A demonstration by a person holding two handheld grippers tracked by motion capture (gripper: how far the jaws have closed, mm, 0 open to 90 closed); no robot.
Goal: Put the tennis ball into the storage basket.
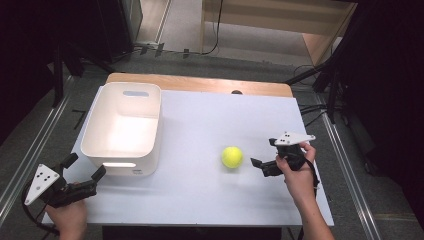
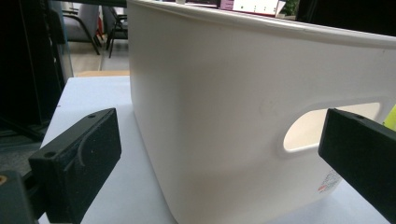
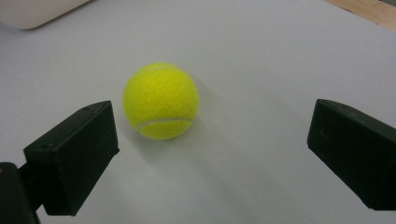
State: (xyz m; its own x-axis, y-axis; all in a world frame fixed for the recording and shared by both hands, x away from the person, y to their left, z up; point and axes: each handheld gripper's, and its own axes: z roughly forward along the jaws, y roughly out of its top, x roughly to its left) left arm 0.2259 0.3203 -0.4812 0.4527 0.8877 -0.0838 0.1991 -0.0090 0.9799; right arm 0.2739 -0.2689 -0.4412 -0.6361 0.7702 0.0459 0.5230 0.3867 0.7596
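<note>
Lying ahead of the right gripper [image 3: 212,140]'s spread jaws, perhaps nearer one, untouched: tennis ball [image 3: 161,101].

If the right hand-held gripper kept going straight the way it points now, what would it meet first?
Most likely the tennis ball. The right hand-held gripper, jaws open, points at it across bare table. In its own view the ball sits left of centre, so the left jaw might touch it first.

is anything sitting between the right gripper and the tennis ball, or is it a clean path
Nothing visible is in the way. The right gripper is open and points at the tennis ball, with bare white table between them. In the right gripper view the ball lies just ahead of the spread jaws, nearer the left one.
</note>
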